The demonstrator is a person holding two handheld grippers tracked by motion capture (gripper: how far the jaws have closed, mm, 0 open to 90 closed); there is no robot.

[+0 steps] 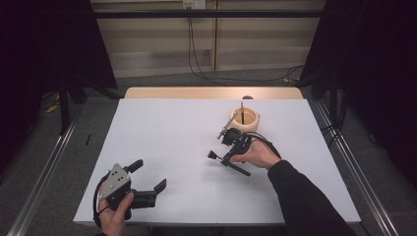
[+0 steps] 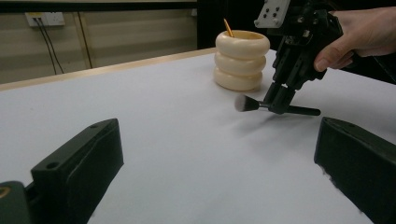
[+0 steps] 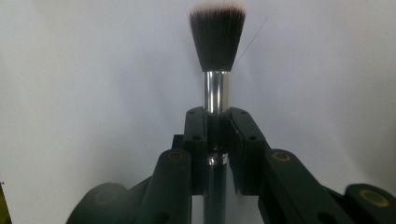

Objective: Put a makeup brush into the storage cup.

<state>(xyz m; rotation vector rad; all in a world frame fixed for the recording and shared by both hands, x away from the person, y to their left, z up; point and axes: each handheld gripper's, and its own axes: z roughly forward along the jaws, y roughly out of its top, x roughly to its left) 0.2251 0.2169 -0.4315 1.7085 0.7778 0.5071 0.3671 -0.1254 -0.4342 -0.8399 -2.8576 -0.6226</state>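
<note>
My left gripper (image 1: 142,183) rests low on the white worktop (image 1: 177,147) at its near left corner, and its jaws stand wide apart with nothing between them. It waits and has no part in the work now.

More to the right, my right gripper (image 1: 227,156) has its jaws closed on the black makeup brush with a silver metal ferrule and a dark, white-tipped bristle head (image 3: 217,39). The grip sits at the top of the handle, just behind the ferrule. The brush lies almost flat and close above the worktop, its bristles pointing toward the left side.

Just behind the right gripper stands the cream-coloured holder made of three stacked rings (image 2: 242,59), and a thin stick (image 1: 242,111) already leans inside it.

I judge that the step in hand is picking up the brush. The next move asks me to lift it, turn it upright and lower the handle into the holder opening without knocking the holder.

I can read no brand, label or writing anywhere.
</note>
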